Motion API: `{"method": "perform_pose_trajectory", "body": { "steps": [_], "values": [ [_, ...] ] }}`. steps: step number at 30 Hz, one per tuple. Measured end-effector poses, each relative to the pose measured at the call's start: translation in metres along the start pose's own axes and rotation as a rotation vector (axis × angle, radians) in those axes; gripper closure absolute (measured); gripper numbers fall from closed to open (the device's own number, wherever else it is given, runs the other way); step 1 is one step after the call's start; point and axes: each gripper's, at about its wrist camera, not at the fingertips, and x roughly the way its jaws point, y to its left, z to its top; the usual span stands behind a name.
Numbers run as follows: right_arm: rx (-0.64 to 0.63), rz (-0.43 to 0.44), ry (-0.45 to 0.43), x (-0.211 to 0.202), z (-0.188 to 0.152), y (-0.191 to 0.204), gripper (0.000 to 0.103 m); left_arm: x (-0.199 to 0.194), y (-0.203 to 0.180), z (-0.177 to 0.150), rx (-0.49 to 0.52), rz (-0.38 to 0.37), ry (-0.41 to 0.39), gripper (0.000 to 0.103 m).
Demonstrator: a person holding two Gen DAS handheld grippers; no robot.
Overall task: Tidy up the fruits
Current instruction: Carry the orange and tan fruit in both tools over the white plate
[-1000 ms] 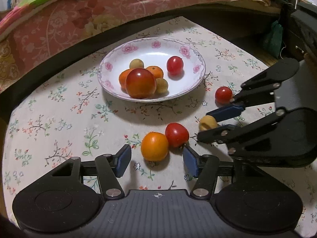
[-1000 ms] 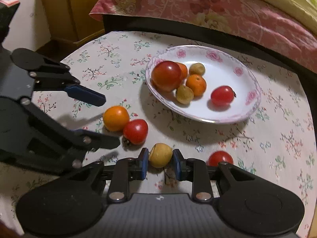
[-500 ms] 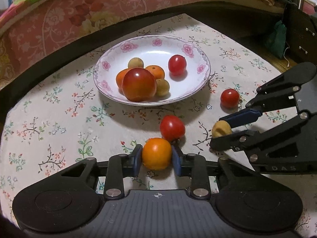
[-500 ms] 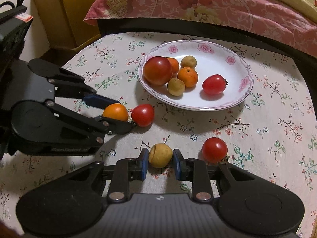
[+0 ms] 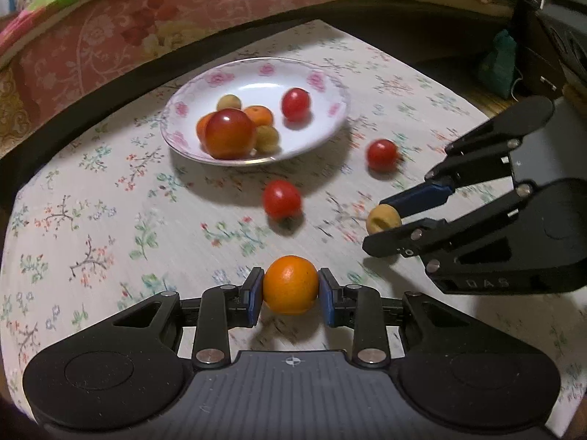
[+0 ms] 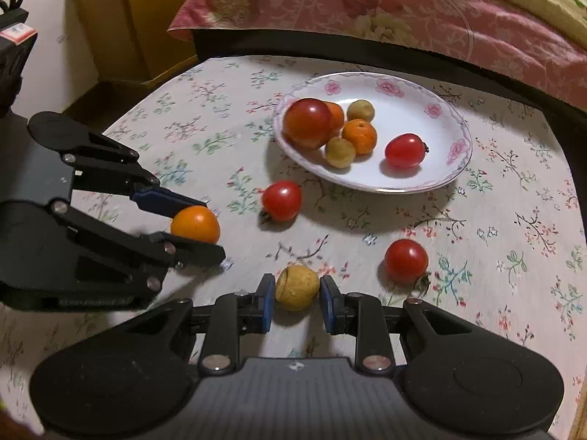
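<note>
My left gripper [image 5: 291, 295] is shut on an orange fruit [image 5: 291, 285] and holds it above the tablecloth; it also shows in the right wrist view [image 6: 195, 224]. My right gripper [image 6: 296, 293] is shut on a small yellow fruit [image 6: 296, 287], also seen in the left wrist view [image 5: 383, 219]. A white flowered plate [image 5: 332, 110] holds several fruits, among them a big red one [image 5: 229, 138] and a red tomato [image 5: 295, 99]. Two red tomatoes lie loose on the cloth, one near the plate [image 5: 281, 198] and one to the right [image 5: 382, 155].
The table has a floral cloth [image 5: 91, 212]. A bed with a pink quilt [image 5: 146, 18] runs behind the table. A yellow cabinet [image 6: 146, 18] stands at the far left in the right wrist view. Dark gear and a green pouch [image 5: 500, 64] sit beyond the table's right edge.
My left gripper closed on the orange fruit and lifted it back from the red tomato. My right gripper stayed shut on the yellow fruit and drew back a little.
</note>
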Motion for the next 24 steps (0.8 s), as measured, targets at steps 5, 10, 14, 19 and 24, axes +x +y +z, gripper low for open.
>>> {"method": "perform_pose_trajectory", "body": {
  "steps": [5,10,14,19,24],
  "values": [
    [-0.021,-0.011,0.011,-0.013,-0.014,0.012,0.078,-0.011,-0.007,-0.017,-0.024,-0.007,0.013,0.064],
    [-0.047,-0.043,0.029,-0.012,-0.030,0.028,0.077,-0.009,-0.013,-0.028,0.003,0.006,0.023,0.063],
    [-0.015,-0.045,0.025,-0.012,-0.031,0.028,0.077,-0.011,-0.012,-0.027,0.002,-0.008,0.017,0.062],
    [-0.018,-0.042,0.032,-0.012,-0.030,0.028,0.077,-0.013,-0.011,-0.032,-0.007,-0.018,0.013,0.061],
    [-0.005,-0.015,0.037,-0.013,-0.029,0.023,0.073,-0.013,-0.011,-0.029,-0.008,-0.035,0.015,0.058]
  ]
}}
